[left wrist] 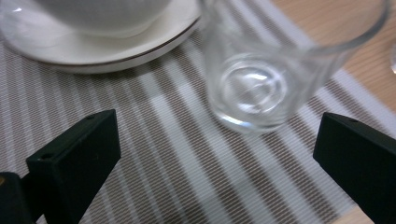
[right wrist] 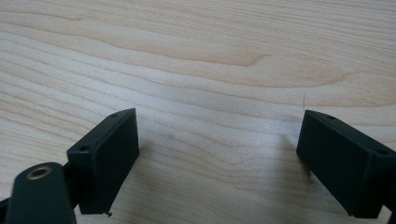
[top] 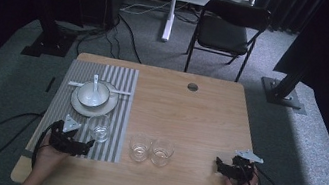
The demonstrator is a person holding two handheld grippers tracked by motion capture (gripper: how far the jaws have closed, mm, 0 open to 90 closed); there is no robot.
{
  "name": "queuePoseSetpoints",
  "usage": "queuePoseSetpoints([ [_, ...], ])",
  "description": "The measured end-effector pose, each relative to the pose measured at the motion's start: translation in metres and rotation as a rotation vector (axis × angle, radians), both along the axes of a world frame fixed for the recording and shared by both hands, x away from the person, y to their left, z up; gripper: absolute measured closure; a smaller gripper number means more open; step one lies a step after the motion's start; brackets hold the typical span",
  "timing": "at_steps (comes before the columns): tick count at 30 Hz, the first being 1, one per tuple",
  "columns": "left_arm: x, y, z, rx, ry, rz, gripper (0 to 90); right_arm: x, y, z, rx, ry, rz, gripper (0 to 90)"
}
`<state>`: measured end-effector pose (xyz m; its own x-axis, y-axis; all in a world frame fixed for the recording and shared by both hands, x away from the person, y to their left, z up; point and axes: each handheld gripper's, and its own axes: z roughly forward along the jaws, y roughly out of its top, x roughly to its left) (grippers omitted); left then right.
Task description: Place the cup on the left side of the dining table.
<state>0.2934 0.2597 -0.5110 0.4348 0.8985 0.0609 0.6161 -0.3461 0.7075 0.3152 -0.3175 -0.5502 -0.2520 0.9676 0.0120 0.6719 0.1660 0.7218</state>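
1. Where dark curtains enclose grey carpet, a light wooden table [top: 199, 113] carries a grey striped placemat [top: 125, 86].
2. Left gripper [top: 87, 146], jaws spread, faces a clear glass tumbler [left wrist: 261, 79] on it.
3. Right gripper [top: 218, 164] rests released, over bare wood.

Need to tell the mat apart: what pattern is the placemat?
Grey and white stripes on the placemat, clearest in the left gripper view.

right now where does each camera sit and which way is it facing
high view: above the person's side, looking forward and down on the table; both hands, left claw and right claw show.
left gripper view: on the left claw, looking over the striped placemat at a glass; jaws wide apart.
right gripper view: on the right claw, facing bare table; jaws apart.
shared: the glass and plate, in high and left views.
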Motion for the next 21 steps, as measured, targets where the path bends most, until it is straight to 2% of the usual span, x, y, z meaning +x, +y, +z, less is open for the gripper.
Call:
queuePoseSetpoints([
  [5,-0.008,0.009,-0.004,0.004,0.000,0.044,1.3,0.000,0.000,0.000,0.000,0.000,0.000,12.4],
  [12,-0.021,0.023,-0.014,0.004,-0.010,0.129,1.3,0.000,0.000,0.000,0.000,0.000,0.000,12.4],
  [16,-0.029,0.030,-0.016,0.001,-0.014,0.142,1.3,0.000,0.000,0.000,0.000,0.000,0.000,12.4],
  [18,-0.033,0.033,-0.017,0.020,-0.021,0.150,1.3,0.000,0.000,0.000,0.000,0.000,0.000,12.4],
  [21,-0.038,0.037,-0.020,0.020,-0.021,0.162,1.3,0.000,0.000,0.000,0.000,0.000,0.000,12.4],
])
